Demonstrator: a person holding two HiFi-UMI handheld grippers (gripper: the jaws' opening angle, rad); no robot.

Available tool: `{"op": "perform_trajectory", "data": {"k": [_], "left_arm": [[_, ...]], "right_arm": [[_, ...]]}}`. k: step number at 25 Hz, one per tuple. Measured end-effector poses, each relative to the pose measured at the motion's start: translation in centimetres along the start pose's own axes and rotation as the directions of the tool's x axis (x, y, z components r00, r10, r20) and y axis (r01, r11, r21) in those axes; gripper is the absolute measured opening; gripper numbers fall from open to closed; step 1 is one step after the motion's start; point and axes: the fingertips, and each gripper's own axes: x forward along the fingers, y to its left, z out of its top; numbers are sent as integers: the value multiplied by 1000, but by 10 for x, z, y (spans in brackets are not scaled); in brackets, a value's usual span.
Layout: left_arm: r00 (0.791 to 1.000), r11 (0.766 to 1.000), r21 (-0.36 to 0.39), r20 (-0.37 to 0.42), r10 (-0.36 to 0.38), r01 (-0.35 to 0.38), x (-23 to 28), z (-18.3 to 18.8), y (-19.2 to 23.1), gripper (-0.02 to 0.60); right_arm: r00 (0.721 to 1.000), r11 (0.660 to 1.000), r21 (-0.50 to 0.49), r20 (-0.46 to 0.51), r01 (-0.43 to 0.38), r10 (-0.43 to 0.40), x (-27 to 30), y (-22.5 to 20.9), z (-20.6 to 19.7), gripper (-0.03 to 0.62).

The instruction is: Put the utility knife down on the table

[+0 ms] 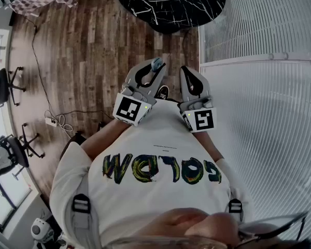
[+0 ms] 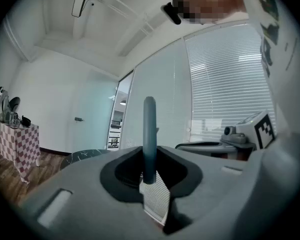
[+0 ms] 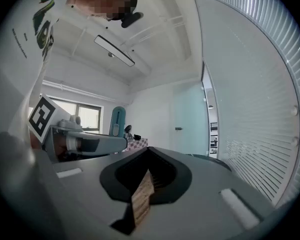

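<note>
**Blue-grey utility knife point(image 1: 157, 63) upright in the left jaws, table well ahead**

Close against the person's white shirt point(image 1: 160, 154), both grippers are held level and side by side. The left gripper point(image 1: 153, 72) is clamped on the knife. In the left gripper view the handle stands straight up between the dark pads, pinched near its lower end, and most of its length rises above the jaws. Its long axis therefore runs across the gripper, not along it. The right gripper point(image 1: 189, 77) sits just beside it. Its jaws are drawn almost together, leaving only a thin slit with nothing in it.

Past the jaw tips lies bare wooden floor point(image 1: 93, 45). Beyond that is the black marbled table point(image 1: 171, 4), well apart from both grippers and slightly towards the right-hand side.

The left hand alone carries the task's thing, so the move falls to it. It looks as if the gripper must travel forward over the floor to the tabletop. Since the knife stands on end, the hand would likely have to roll so the handle lies flat before the pads let go. Otherwise the knife could topple.
</note>
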Motion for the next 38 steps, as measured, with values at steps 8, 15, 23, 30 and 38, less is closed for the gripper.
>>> {"op": "perform_trajectory", "data": {"k": [8,15,23,30,38], "left_arm": [[998,1000,11,-59,10,-9,20,-16,-7,74],[997,999,7,-67,32,-32,50,-21,-24,74],[993,1000,6,-116,17,-17,79,-35,-45,74],[992,1000,-4,-125,3,-4,110,-33,-38,74],[994,999,-24,-106,33,-36,153,-27,28,74]], "right_arm": [[1000,1000,-3,-8,3,-3,-2,-29,-7,0],[1000,999,39,6,-25,24,-14,-58,-10,2],[1000,996,85,-2,-12,12,-26,-87,-19,2],[1000,995,99,1,3,-3,-7,-113,-15,2],[1000,998,62,-29,-11,13,64,-143,-14,2]]}}
